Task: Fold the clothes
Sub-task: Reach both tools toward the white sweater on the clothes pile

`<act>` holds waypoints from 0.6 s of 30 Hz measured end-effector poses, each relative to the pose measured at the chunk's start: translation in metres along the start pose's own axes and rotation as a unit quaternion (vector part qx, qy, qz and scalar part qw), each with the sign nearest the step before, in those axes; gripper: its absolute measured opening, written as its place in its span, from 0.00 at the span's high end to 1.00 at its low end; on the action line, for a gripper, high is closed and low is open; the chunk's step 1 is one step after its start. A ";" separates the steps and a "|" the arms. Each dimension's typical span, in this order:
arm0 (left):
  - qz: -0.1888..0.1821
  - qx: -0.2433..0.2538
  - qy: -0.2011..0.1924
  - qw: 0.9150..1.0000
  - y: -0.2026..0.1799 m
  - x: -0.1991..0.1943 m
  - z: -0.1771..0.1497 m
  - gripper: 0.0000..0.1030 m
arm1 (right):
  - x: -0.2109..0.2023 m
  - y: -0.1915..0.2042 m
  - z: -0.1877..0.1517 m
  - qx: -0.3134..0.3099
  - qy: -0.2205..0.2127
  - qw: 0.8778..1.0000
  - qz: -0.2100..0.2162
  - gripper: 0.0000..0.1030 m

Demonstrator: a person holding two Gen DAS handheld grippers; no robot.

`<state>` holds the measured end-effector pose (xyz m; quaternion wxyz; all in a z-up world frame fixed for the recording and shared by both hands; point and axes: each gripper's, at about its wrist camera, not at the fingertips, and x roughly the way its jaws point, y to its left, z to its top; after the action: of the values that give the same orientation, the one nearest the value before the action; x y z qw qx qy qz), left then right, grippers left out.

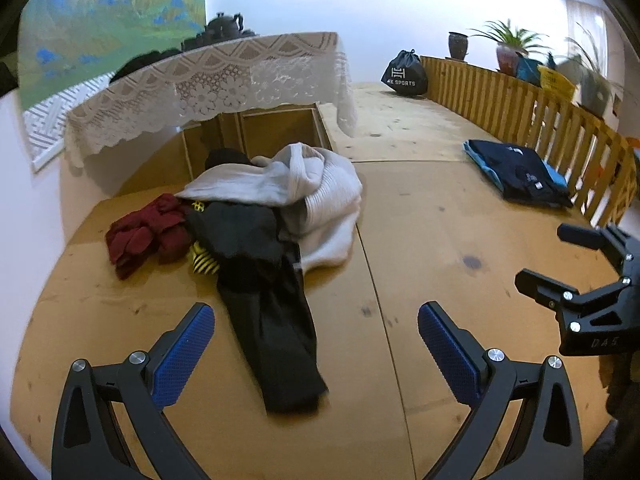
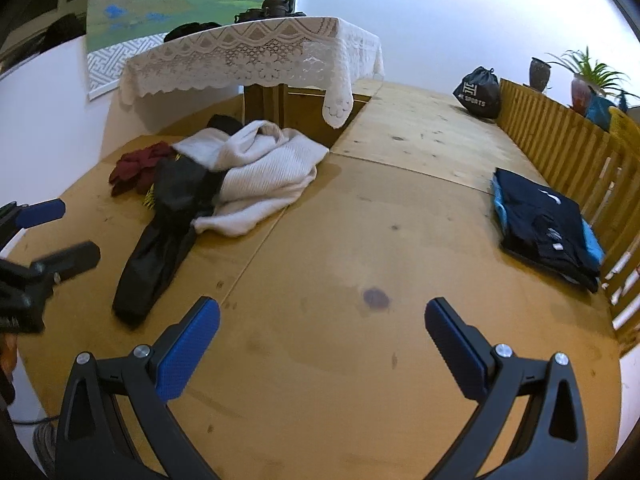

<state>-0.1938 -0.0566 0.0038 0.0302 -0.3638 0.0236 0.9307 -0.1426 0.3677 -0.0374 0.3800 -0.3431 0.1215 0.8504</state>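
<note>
The middle of the plywood bench point(image 2: 360, 240) lies bare from the near edge back to the lace-covered table point(image 2: 256, 52) at the far edge. The pile of unfolded clothes point(image 2: 240, 168) blocks the far left part, its black garment point(image 1: 272, 312) trailing toward the near edge. A folded dark stack point(image 2: 548, 224) sits just beside the wooden fence point(image 2: 568, 152) walling the right edge, a black bag point(image 2: 478, 94) in the far right corner

The floor point(image 2: 360, 240) is matt, stained wood. The grey sweater point(image 2: 264, 172) looks ribbed knit; the black trousers point(image 1: 276, 320) faintly glossy cloth.
</note>
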 end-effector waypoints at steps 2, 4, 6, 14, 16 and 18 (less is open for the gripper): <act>-0.003 -0.012 0.009 1.000 0.013 0.018 0.021 0.00 | 0.019 -0.008 0.012 0.005 0.009 1.000 -0.005 0.00; -0.009 -0.020 0.023 1.000 0.023 0.038 0.041 0.00 | 0.037 -0.016 0.023 0.013 0.021 1.000 -0.007 0.00; -0.006 -0.026 0.047 0.999 0.033 0.064 0.063 0.01 | 0.055 -0.025 0.033 0.022 0.032 0.999 -0.007 0.00; 0.031 -0.002 0.112 0.993 0.034 0.151 0.125 0.00 | 0.121 -0.046 0.084 0.046 0.063 0.997 0.007 0.00; 0.036 -0.006 0.129 0.991 0.035 0.174 0.138 0.01 | 0.134 -0.050 0.092 0.048 0.069 0.996 0.001 0.00; 0.028 -0.018 0.147 0.989 0.037 0.195 0.148 0.01 | 0.145 -0.054 0.098 0.055 0.076 0.996 -0.005 0.00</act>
<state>-0.4396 -0.0761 -0.0185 -0.0063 -0.4962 0.0209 0.8680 -0.2205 0.5319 -0.0603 0.3923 -0.3856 0.1946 0.8121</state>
